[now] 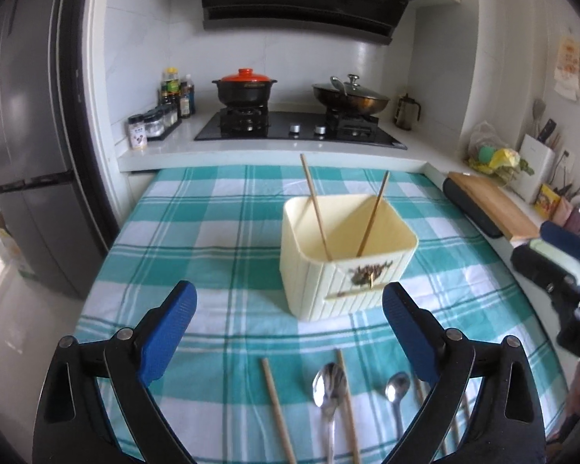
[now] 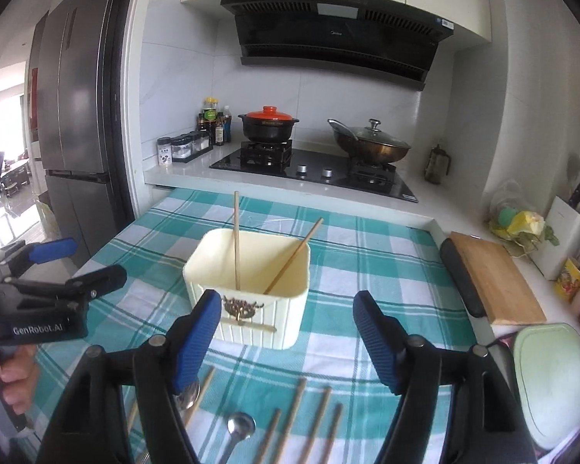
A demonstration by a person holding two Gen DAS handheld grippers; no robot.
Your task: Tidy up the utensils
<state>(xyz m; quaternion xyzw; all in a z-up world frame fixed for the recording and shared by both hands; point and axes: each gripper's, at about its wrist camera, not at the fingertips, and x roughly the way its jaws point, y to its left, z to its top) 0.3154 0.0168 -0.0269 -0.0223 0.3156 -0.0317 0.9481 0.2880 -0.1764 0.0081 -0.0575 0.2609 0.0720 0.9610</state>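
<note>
We lose the handles of both spoons (image 1: 328, 386) and the lower lengths of the loose chopsticks (image 1: 276, 410) at the bottom edge. Our right tongs' finger (image 2: 195, 332) covers one spoon bowl. Labels on the spice jars (image 2: 164, 150) are too small to read.

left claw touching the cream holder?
Apart. The left wrist view shows the left claw open and empty, with checkered cloth visible between its left pad and the cream holder; its right pad sits nearer the camera than the holder's front wall.

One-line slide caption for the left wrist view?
Open left tool hovers empty above spoons and chopsticks, facing cream holder containing two chopsticks.
</note>
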